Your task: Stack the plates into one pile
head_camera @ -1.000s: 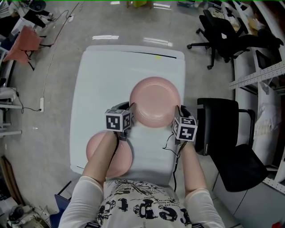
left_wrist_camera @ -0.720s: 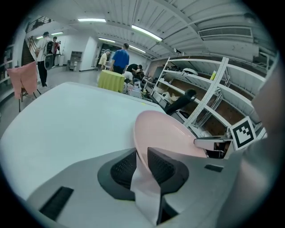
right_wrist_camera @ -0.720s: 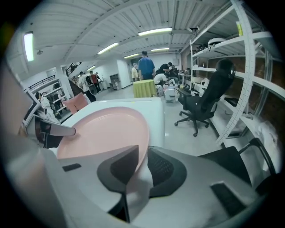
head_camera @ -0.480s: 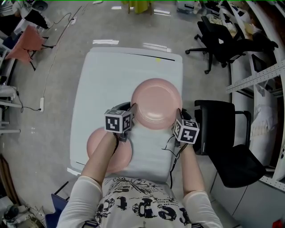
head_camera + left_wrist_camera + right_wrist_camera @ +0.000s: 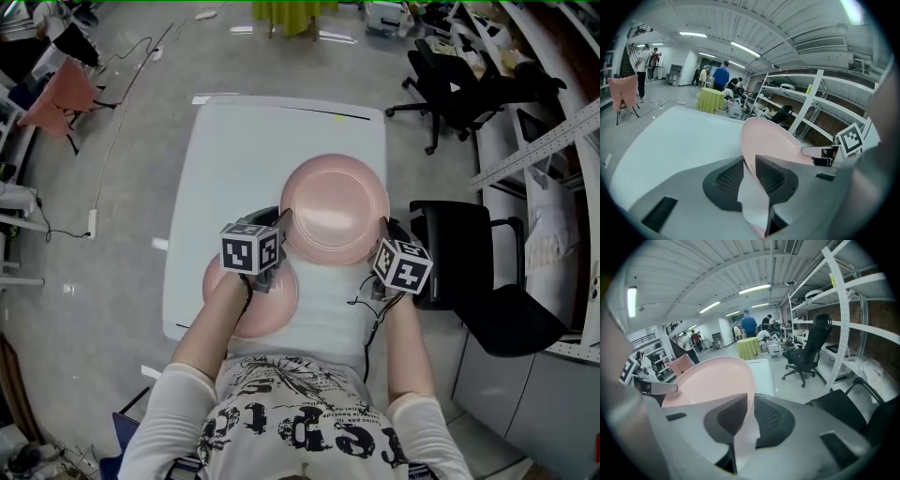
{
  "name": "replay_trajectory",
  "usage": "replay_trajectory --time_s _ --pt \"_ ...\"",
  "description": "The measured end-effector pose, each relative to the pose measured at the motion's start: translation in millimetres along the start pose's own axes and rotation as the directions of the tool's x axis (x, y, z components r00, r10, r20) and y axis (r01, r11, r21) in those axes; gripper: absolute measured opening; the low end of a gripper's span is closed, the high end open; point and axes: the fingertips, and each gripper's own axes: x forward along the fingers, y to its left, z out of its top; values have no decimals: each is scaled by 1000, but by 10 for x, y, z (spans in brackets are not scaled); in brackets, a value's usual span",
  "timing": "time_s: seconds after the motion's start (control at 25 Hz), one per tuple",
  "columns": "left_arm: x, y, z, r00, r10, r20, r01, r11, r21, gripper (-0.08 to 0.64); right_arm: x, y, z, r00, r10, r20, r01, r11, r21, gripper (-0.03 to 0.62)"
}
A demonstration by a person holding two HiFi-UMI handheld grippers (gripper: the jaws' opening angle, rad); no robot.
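Carried pink plate (image 5: pixel 335 208) gripped at both rims over the white table (image 5: pixel 234 150)
At left a second pink plate (image 5: pixel 281 298) lay on the table, partly under the forearm. The left gripper (image 5: pixel 749 174) pinched the carried pink plate's left rim, its jaws narrowly apart around it. The right gripper (image 5: pixel 750 420), its jaws just closing, clamped the right rim. Round, with no long axis, the plate faced up, near level. Judged best: hold both sides level, centre over the second pink plate, then lower

White table (image 5: pixel 272 150) w/ pink plate (image 5: pixel 277 306) on it.
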Motion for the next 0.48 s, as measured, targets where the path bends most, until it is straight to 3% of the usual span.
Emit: replay_trajectory --time_s 0.48 --pt "-1285 670 -358 998 -61 24 60 998 29 94 -725 1332 -436 998 -37 48 37 999 -10 51"
